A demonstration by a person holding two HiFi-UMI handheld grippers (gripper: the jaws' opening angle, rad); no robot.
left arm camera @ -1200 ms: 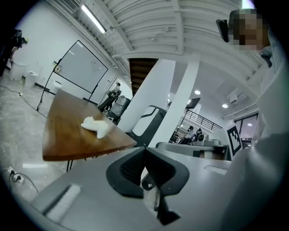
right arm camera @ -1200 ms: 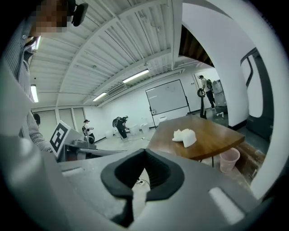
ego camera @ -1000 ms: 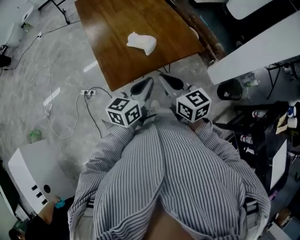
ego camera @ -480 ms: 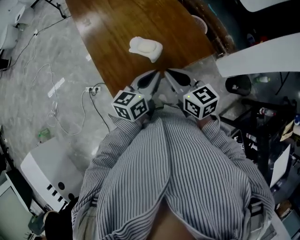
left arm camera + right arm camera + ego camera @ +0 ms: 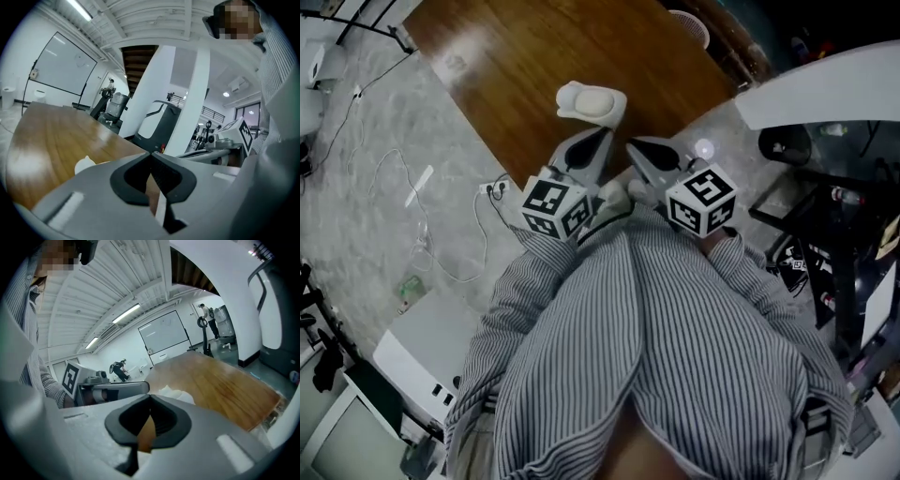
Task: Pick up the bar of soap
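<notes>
- The view has closed in during the last second. The worktop point(image 5: 516, 66) and the bar of soap point(image 5: 594, 99) have slid down the head view towards me, so the person has stepped up to the edge.
- The bar of soap is a pale oval lying on a white holder point(image 5: 617, 105), near the worktop's near edge, at 12 o'clock in the head view.
- A second ago the left gripper point(image 5: 600, 134) was well short of the soap. Now its tips are just below the holder, with the soap at 12 o'clock from them and not touching.
- The right gripper point(image 5: 633, 148) sits beside the left one, and the soap is at 11 o'clock from its tips, a little further off.
- The left gripper's fingers point(image 5: 101, 190) are pressed together with nothing between them, as they have been throughout the approach. The holder shows white at 9 o'clock, past the left finger.
- The right gripper's fingers point(image 5: 206, 437) are also pressed together and empty. In the right gripper view the white holder peeks over them at 12 o'clock.
- In my judgement this is the end of the reach: the soap is untouched and nothing has been lifted.
- Whichever gripper takes the soap must spread its fingers before going lower, since closed tips would only nudge the bar or tip the holder.
- The left gripper looks better lined up for the pick.
</notes>
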